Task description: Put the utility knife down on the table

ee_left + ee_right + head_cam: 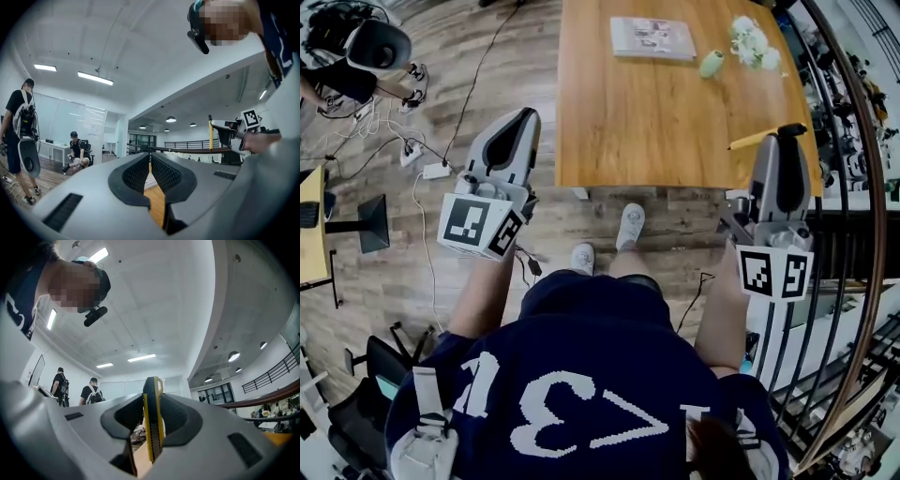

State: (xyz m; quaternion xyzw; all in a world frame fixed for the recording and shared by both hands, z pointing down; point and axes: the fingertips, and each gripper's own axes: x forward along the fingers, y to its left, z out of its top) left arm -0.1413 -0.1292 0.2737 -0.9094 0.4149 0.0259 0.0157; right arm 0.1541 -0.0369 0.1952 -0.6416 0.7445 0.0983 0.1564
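Your left gripper (150,161) hangs off the bench's (656,122) near left corner, jaws together on nothing. Your right gripper (776,141) has its jaws clamped on the knife (753,141), whose long axis runs left-right over the bench's near right edge; lower it there

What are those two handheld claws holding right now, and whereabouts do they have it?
The right gripper clamps a yellow-and-black utility knife by its flat sides, toward its black end. The left gripper holds nothing; its jaws are together.
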